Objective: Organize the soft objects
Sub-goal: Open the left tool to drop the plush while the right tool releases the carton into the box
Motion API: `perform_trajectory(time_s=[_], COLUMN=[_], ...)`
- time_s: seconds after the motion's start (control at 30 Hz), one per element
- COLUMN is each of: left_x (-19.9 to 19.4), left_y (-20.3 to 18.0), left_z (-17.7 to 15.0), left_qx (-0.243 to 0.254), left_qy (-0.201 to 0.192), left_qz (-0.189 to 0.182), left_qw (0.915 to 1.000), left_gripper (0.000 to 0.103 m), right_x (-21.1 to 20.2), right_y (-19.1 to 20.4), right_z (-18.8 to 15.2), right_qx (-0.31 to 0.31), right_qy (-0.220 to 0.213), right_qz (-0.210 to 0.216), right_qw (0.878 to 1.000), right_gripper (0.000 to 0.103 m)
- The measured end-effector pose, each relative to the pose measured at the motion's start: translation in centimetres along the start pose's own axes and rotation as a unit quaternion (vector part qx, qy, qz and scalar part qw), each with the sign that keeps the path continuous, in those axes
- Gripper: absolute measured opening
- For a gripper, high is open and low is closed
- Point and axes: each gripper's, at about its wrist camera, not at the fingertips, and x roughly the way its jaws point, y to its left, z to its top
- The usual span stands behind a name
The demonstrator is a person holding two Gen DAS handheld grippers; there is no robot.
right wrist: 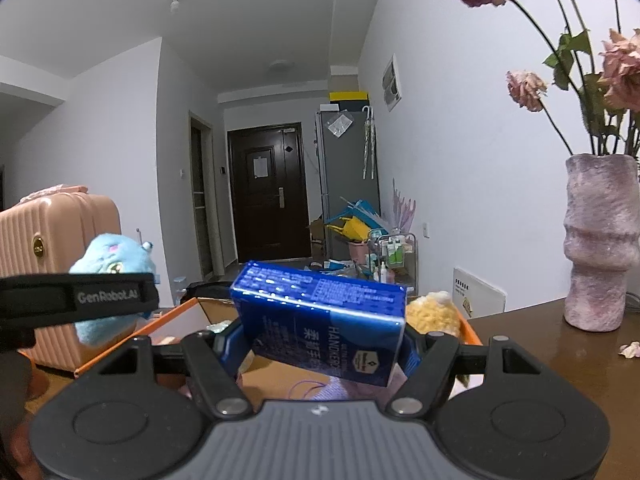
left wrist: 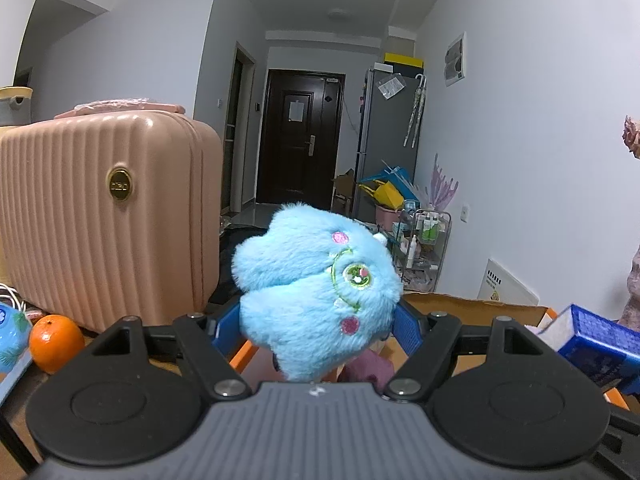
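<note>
The left hand-held gripper [left wrist: 316, 326] is pinching a fluffy blue toy [left wrist: 316, 284] and holding it up over an orange-edged box [left wrist: 476, 304] on the counter [right wrist: 560, 344]. The right hand-held gripper [right wrist: 320, 346] is pinching a blue tissue pack [right wrist: 324, 320], tilted, above that same box.

plush toy [left wrist: 316, 292] right of suitcase [left wrist: 108, 220]

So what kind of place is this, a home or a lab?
Most likely a lived-in flat, seen from a table facing the hallway: a dark entrance door, a grey fridge beside it, a pink suitcase and a vase of dried roses on the wooden table.
</note>
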Motion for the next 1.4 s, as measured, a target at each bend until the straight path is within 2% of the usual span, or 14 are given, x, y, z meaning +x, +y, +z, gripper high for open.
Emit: perform_trajectory(time_s=[0.4,0.63,0.73,0.8,0.87,0.9,0.93,0.97,1.23,1.4], left_x=[3.7,6.3,6.5,6.6,6.7,6.7,6.6,6.5,5.6,4.6], left_y=[-0.5,-0.8,-0.7,-0.6,-0.1,0.0,0.2,0.4,0.6,1.3], left_z=[0.5,0.2,0.1,0.2,0.2,0.2,0.2,0.1,-0.1,-0.1], left_qx=[-0.009,-0.015,-0.017,-0.022,-0.034,-0.04,-0.046,-0.048,-0.052,-0.072], left_qy=[0.011,0.038,0.039,0.037,0.04,0.041,0.04,0.035,0.022,0.029], left_qz=[0.004,0.004,0.005,0.01,0.011,0.014,0.019,0.023,0.034,0.034], left_qw=[0.9999,0.9991,0.9991,0.999,0.9985,0.9982,0.998,0.9979,0.9978,0.9964], left_gripper=[0.076,0.076,0.077,0.08,0.088,0.091,0.099,0.103,0.103,0.103], right_x=[3.6,6.2,6.5,6.4,6.3,6.4,6.4,6.4,6.3,5.8], right_y=[0.3,0.2,0.1,0.3,0.4,0.2,0.1,-0.1,-0.8,-1.3], right_z=[1.3,1.4,1.3,1.2,1.1,1.2,1.2,1.2,1.1,1.0], right_qx=[0.014,0.013,0.008,0.003,0.003,0.005,0.009,0.017,0.038,0.05], right_qy=[0.01,0.046,0.051,0.053,0.053,0.053,0.053,0.054,0.053,0.042], right_qz=[-0.007,-0.024,-0.028,-0.029,-0.036,-0.04,-0.044,-0.047,-0.043,-0.038], right_qw=[1.0,0.999,0.998,0.998,0.998,0.998,0.998,0.997,0.997,0.997], right_gripper=[0.07,0.071,0.074,0.081,0.094,0.098,0.102,0.103,0.103,0.103])
